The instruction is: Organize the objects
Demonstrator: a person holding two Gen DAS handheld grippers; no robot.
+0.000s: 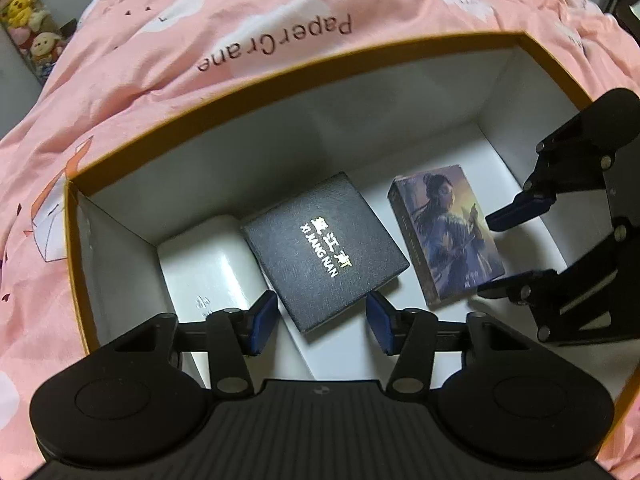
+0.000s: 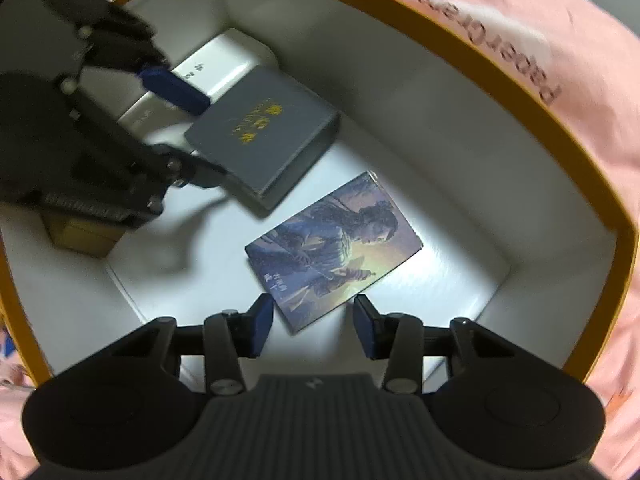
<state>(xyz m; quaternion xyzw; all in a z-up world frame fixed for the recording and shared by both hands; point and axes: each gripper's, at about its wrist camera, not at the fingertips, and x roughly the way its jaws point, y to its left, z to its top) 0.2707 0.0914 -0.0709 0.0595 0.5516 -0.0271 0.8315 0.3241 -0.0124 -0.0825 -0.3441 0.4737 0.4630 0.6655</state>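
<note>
An open carton with an orange rim [image 1: 280, 68] [image 2: 480, 52] and white inside holds the objects. A black box with gold lettering [image 1: 324, 248] [image 2: 264, 136] lies tilted, leaning on a white box [image 1: 200, 260] [image 2: 224, 60]. My left gripper [image 1: 320, 326] [image 2: 208, 136] is open, and the black box's near corner lies between its blue pads without being pressed. A picture-printed card pack [image 1: 448, 236] [image 2: 336, 248] lies flat on the carton floor. My right gripper [image 2: 315, 326] [image 1: 496, 252] is open just above the pack's near corner, not touching it.
The carton sits on a pink duvet [image 1: 160, 40] [image 2: 560, 20] printed with "Paper Crane". A small tan box [image 2: 80, 236] stands in a carton corner under the left gripper. Plush toys [image 1: 24, 12] are stacked at the far left. Both grippers crowd the carton's interior.
</note>
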